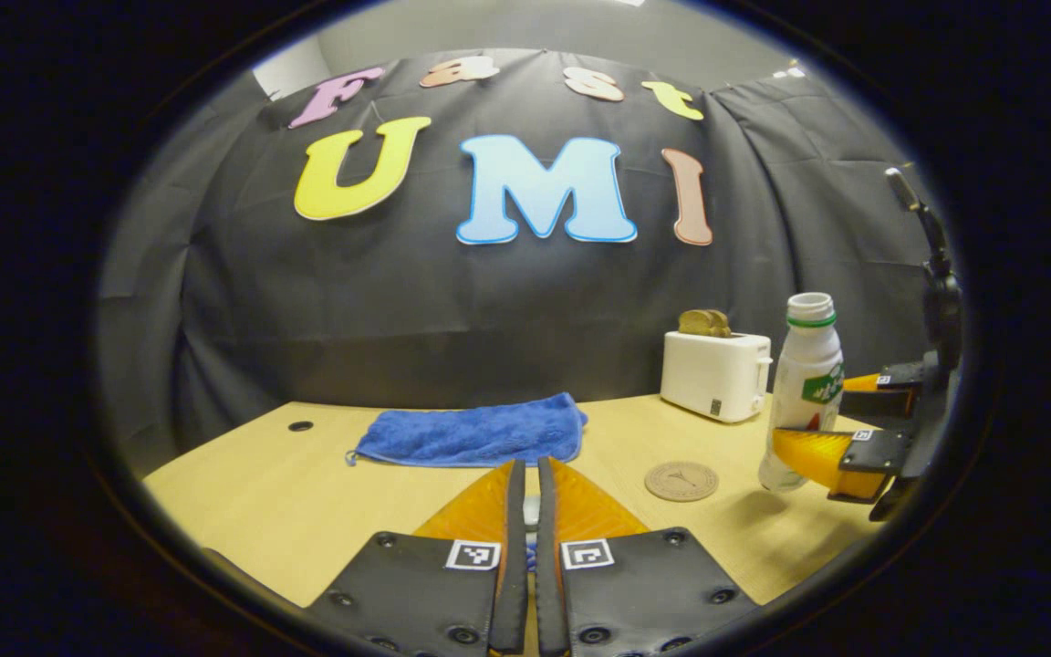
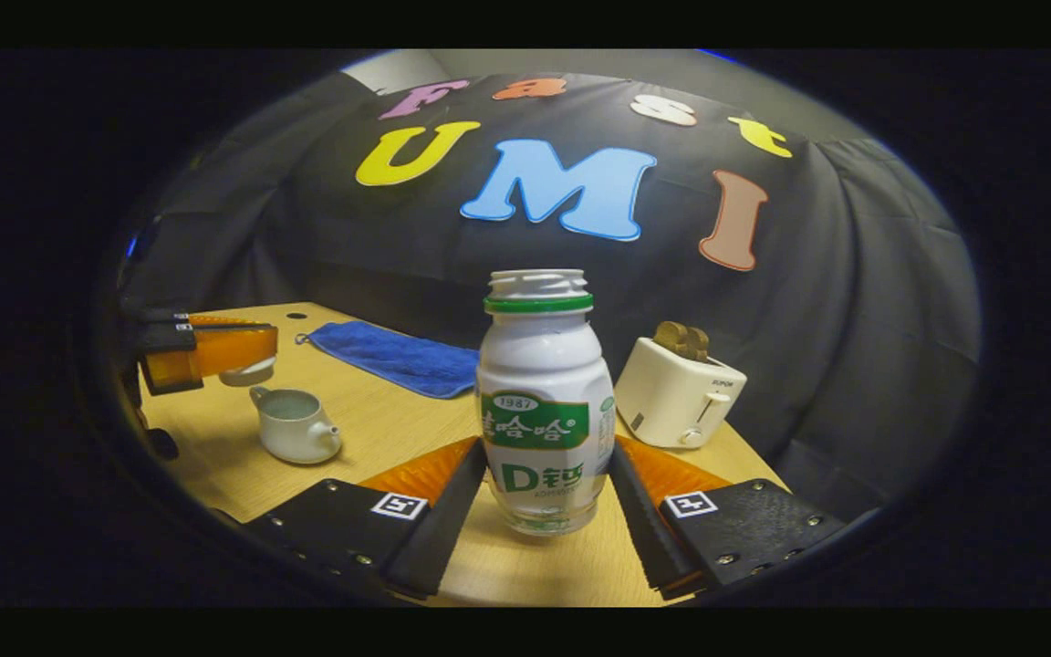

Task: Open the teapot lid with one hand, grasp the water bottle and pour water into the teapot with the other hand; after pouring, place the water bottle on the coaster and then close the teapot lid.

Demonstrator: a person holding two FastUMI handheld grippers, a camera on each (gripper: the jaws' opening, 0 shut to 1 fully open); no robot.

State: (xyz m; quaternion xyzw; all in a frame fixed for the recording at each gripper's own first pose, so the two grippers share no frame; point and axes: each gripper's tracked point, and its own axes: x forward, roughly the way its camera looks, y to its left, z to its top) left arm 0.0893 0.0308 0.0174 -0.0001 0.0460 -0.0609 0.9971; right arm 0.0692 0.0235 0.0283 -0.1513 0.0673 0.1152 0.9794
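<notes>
The left gripper (image 2: 215,351), clenched on the small white teapot lid (image 2: 247,371), holds it above the white ceramic teapot (image 2: 293,425) near the table's (image 2: 379,424) left edge so its mouth is clear, while the right gripper (image 2: 539,497) grasps the white plastic water bottle (image 2: 542,401), ready to pour.

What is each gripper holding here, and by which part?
The left gripper holds the teapot lid above the open teapot; the grip point is hidden. The right gripper grips the water bottle by its lower body.

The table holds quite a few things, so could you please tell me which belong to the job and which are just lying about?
Belong to the job:
water bottle, between the right gripper fingers
teapot, open
teapot lid, held up by the left gripper
coaster

Just lying about:
blue towel
toaster with bread
</notes>
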